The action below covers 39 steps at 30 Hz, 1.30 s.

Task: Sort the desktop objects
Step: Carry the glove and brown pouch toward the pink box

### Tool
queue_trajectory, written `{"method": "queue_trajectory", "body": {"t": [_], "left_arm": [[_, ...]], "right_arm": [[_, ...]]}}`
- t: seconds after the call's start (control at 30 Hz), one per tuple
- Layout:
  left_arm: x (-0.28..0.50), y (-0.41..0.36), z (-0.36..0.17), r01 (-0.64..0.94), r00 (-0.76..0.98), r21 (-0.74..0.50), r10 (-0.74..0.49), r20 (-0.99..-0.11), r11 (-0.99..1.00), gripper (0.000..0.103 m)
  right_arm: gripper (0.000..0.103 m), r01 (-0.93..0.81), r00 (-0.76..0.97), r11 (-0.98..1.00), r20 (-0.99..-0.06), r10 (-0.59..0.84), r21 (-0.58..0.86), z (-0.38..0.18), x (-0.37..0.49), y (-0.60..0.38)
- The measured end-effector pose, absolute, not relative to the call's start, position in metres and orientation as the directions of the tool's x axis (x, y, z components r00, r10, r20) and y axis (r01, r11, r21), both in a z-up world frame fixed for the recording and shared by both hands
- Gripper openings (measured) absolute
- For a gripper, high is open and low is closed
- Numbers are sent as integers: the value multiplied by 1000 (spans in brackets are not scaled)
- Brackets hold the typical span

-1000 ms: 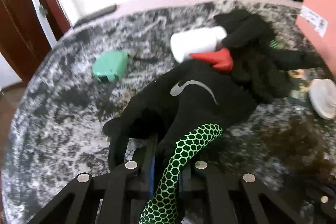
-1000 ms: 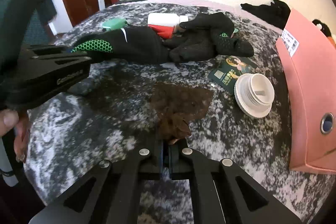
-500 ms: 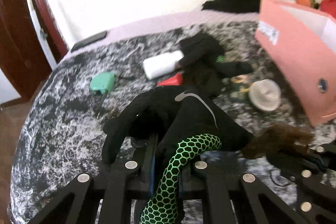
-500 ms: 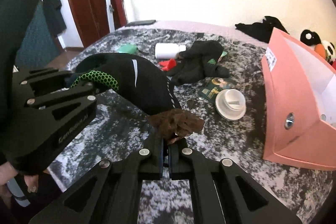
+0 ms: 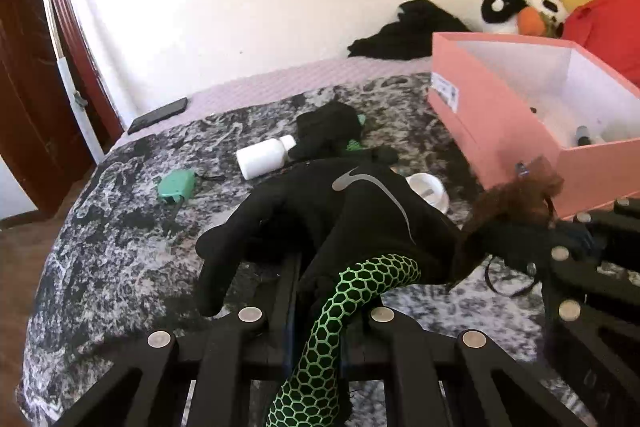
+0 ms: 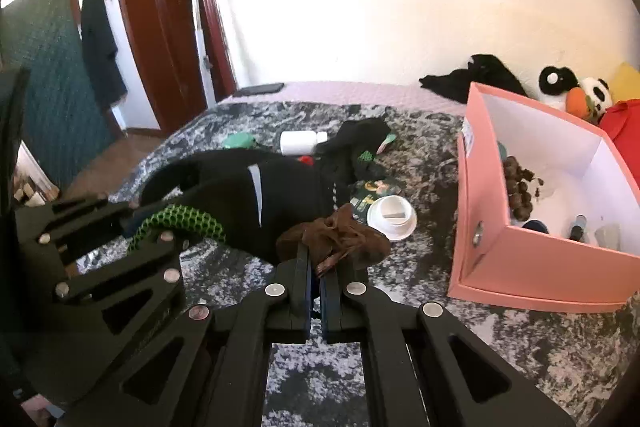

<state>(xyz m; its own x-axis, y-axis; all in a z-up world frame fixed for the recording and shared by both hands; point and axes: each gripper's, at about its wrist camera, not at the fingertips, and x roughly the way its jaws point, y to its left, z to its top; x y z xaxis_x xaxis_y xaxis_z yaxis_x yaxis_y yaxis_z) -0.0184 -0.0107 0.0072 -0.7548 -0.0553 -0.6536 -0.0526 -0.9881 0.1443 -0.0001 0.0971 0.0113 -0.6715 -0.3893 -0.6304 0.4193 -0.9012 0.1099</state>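
The bed (image 6: 520, 355) carries everything, under a mottled grey and black cover. On its right side stands the open pink box (image 6: 536, 267), white inside, with a string of brown beads (image 6: 518, 187), a small dark bottle (image 6: 576, 225) and some other small things on its floor.

The black glove (image 5: 340, 211) with the grey swoosh hangs above the cover, its green honeycomb cuff pinched in the left claw (image 5: 320, 307), whose jaws are closed on it. The glove's fingers droop to the left. A second black glove (image 6: 356, 143) lies on the cover farther back, touching the white bottle (image 6: 300, 142) that lies on its side.

The right claw (image 6: 316, 267) is closed on a crumpled brown cloth (image 6: 340, 239), held up between the first glove and the box, apart from both.

On the cover below lie a white lid (image 6: 392, 217), upside down, partly over a green card (image 6: 374, 189). A green case (image 5: 176, 185) lies to the left of the bottle, with a bit of red (image 6: 306, 159) near the bottle's base. A dark phone (image 5: 158, 115) rests at the far edge of the bed.
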Motion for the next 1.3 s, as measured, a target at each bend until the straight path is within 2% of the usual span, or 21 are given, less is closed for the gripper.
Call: {"method": "queue_trajectory", "body": {"t": [0.6,1.03,1.3], "left_arm": [[15,43,79,-81,-832,62,33,-554,-995,10],[5,106,139,-162,-875,75,108,-472,-984,10],[-22,147,158,-199,-877,92,136,-460,-976,10]], "right_arm": [[2,363,-793,-925,-483,-370,113,78,51,167],[2,239,-892,-963,-365,-267,123,120,57,234],[2,164,-928,-977,-314,-199,135,136,35,276]]}}
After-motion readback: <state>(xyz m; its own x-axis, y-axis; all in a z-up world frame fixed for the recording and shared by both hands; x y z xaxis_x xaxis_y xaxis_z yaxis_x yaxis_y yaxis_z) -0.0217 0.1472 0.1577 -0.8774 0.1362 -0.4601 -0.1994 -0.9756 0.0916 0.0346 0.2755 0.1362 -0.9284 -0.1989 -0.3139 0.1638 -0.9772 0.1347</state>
